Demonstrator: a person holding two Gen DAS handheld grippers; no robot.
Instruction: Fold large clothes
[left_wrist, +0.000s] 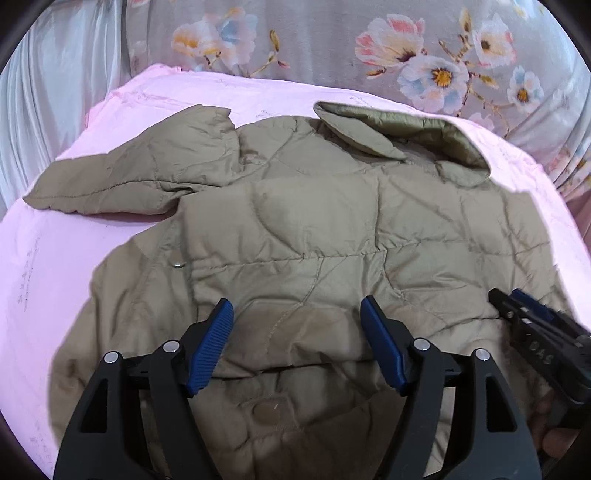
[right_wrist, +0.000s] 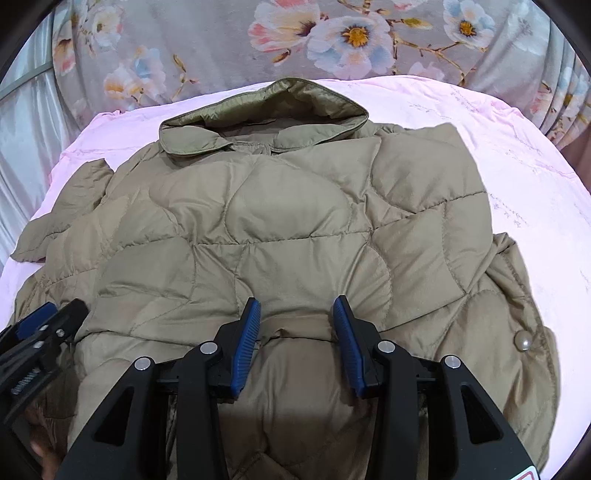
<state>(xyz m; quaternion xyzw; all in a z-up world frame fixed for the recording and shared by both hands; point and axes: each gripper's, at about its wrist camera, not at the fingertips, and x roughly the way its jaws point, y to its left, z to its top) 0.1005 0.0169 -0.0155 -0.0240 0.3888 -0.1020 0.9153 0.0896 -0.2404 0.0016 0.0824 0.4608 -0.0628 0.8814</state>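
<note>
Left wrist view: the jacket (left_wrist: 295, 229) lies spread on the pink bed (left_wrist: 44, 258), one sleeve (left_wrist: 122, 181) out to the side. Your left gripper (left_wrist: 297, 325) hovers with jaws wide apart, empty. Expect soft, puffy, slippery fabric.

Right wrist view: your right gripper (right_wrist: 297, 325) has jaws partly open, holding nothing. Pinch a thick hem or seam, not a slick panel.
</note>
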